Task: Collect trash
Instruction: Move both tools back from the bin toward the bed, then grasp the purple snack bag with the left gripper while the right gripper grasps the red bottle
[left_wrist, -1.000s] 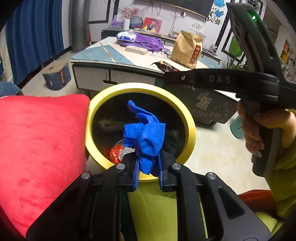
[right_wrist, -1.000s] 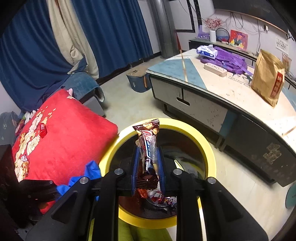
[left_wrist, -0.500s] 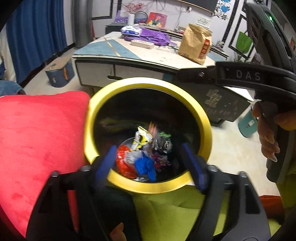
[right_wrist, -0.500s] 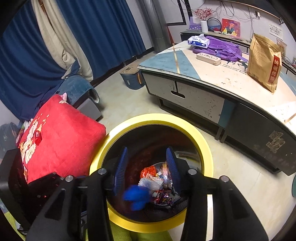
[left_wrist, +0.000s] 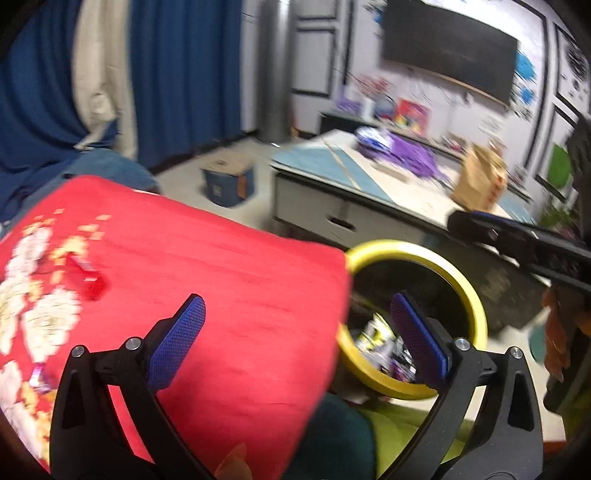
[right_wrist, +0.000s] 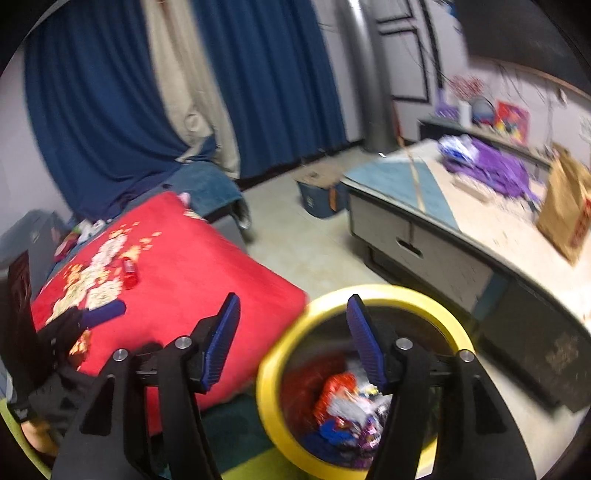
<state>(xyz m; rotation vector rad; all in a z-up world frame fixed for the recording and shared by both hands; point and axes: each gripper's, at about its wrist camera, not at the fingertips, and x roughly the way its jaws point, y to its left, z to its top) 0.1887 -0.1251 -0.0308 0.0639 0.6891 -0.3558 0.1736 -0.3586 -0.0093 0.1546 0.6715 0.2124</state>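
Observation:
A yellow-rimmed bin (left_wrist: 463, 284) (right_wrist: 269, 406) holds several wrappers and a blue glove (right_wrist: 332, 432). My left gripper (left_wrist: 295, 306) is open and empty, over the edge of a red cushion (left_wrist: 221, 266) left of the bin. My right gripper (right_wrist: 291, 306) is open and empty, above the bin's left rim. A small red wrapper (left_wrist: 88, 280) (right_wrist: 130, 273) lies on the cushion (right_wrist: 207, 273). A purple scrap (left_wrist: 38, 376) lies near the cushion's left edge. The other gripper shows in each view, the right one (left_wrist: 517, 240) and the left one (right_wrist: 74, 325).
A low table (right_wrist: 461, 206) with a brown paper bag (right_wrist: 569, 218) and purple cloth (right_wrist: 495, 166) stands beyond the bin. Blue curtains (right_wrist: 92, 92) hang behind. A blue box (left_wrist: 229, 184) sits on the floor. Both views are blurred.
Both grippers opened and dropped the blue glove and the snack wrapper into the bin. Both then swung left toward the red cushion.

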